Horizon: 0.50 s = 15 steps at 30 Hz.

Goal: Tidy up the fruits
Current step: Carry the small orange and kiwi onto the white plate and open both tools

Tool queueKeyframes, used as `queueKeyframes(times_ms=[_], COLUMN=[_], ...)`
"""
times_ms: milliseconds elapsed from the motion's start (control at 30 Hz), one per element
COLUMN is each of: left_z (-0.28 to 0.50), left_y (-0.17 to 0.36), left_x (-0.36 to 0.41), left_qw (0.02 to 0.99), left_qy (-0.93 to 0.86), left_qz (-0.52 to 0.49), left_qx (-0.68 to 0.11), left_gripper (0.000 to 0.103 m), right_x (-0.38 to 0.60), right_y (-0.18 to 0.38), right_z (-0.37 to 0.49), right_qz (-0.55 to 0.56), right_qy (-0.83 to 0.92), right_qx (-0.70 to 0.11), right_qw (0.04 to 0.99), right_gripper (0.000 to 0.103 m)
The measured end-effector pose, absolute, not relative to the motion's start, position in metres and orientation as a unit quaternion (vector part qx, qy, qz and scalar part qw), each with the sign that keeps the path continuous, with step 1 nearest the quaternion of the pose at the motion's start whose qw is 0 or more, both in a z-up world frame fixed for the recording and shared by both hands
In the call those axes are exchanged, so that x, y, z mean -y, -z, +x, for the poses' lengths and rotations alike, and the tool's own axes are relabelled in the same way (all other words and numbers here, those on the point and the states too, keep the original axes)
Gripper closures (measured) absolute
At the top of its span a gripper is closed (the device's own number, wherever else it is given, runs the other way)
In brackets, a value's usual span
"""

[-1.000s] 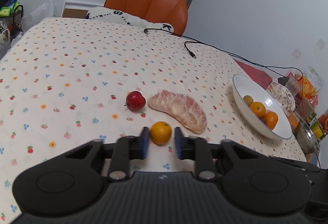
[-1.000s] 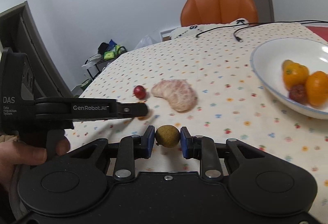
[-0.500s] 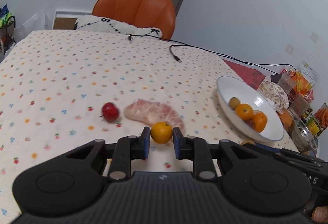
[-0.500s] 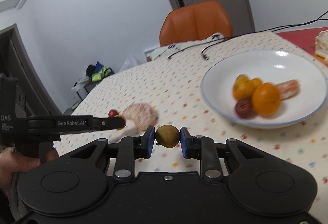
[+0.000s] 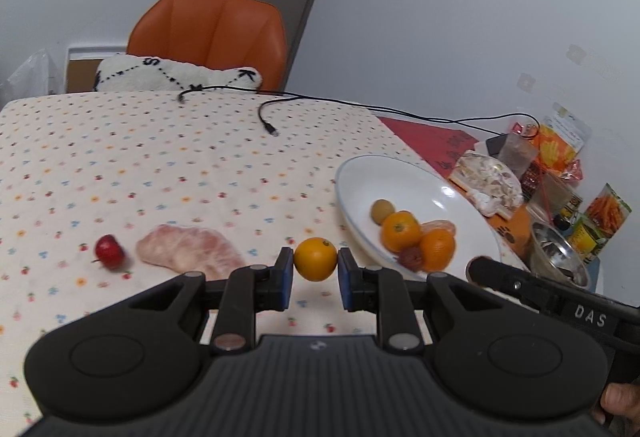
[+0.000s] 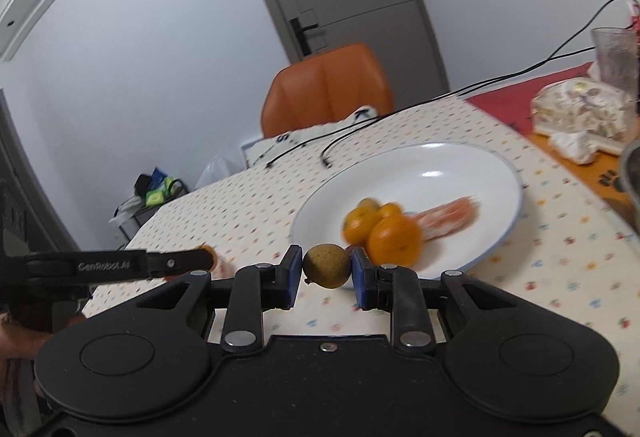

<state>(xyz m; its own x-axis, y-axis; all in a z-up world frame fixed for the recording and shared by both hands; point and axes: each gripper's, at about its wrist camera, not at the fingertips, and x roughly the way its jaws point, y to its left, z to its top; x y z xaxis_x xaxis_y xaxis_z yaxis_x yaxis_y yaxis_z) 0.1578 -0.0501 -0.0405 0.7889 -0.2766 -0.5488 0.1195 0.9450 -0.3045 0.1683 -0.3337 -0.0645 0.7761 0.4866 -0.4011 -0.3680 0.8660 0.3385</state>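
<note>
An orange chair (image 5: 212, 33) is standing at the far edge of the table (image 5: 120, 141). The white plate (image 5: 404, 177) is sitting near the table's right edge, holding fruit. The left gripper (image 5: 315, 271), marked "GenRobot.AI", is squeezing an orange (image 5: 315, 258). The right gripper (image 6: 326, 275), marked "DAS", is squeezing a small brown fruit (image 6: 326, 265).

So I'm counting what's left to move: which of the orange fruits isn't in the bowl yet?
The orange clamped in the left tongs, held above the tablecloth. The other two oranges already lie in the white bowl.
</note>
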Motion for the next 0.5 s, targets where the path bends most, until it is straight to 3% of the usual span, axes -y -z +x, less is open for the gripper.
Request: queueKeyframes(times_ms=[500], left_z=[0.185], left_y=[0.036], left_x=[0.081], left_qw=[0.938], left_qy=[0.141], left_qz=[-0.111], left_qx=[-0.298], left_gripper=[0.081], right_x=[0.356], right_y=[0.067], right_z=[0.184], right_qz=[0.119], right_qy=[-0.166], right_qx=[-0.240], right_qw=[0.949], right_gripper=[0.078])
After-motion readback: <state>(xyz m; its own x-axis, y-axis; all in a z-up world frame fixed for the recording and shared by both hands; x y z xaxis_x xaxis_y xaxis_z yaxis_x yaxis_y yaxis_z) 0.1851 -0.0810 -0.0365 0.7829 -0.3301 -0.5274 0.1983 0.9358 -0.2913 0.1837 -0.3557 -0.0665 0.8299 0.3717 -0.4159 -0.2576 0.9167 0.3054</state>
